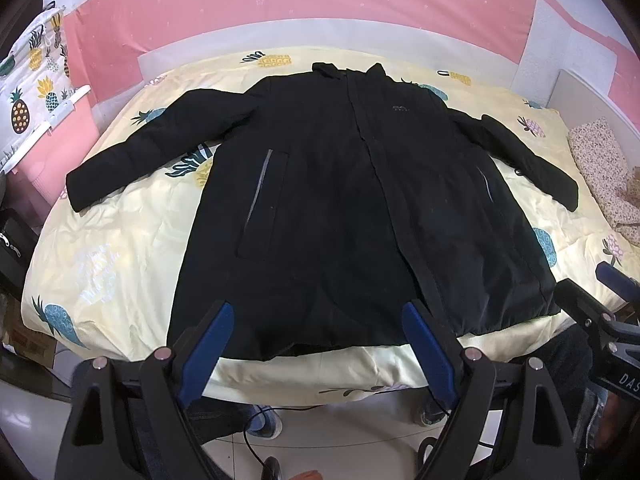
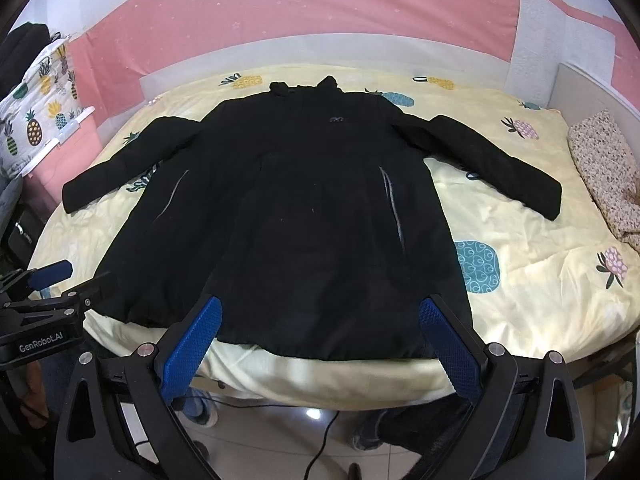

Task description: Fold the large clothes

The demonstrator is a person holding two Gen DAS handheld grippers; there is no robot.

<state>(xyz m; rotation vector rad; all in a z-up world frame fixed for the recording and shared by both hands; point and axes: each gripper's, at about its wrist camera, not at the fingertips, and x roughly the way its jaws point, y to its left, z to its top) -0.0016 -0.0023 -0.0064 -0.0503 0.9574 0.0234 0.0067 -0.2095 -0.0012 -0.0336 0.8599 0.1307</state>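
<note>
Both grippers, left (image 1: 318,314) and right (image 2: 320,310), hover just short of the hem, jaws spread wide, holding nothing. Black coat (image 1: 328,200) lies flat, front up, on the pineapple-print bed (image 1: 108,240). Long axis runs away from the cameras, collar (image 1: 348,70) at the far end, hem near, sleeves out to both sides. Chest logo (image 1: 401,109) too small to read. Bed's near corners cut off.

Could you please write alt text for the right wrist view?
A black coat lies flat, front up, sleeves spread, on a bed with a yellow pineapple-print cover. The open right gripper hovers by its hem; the left gripper shows at the left edge.
</note>
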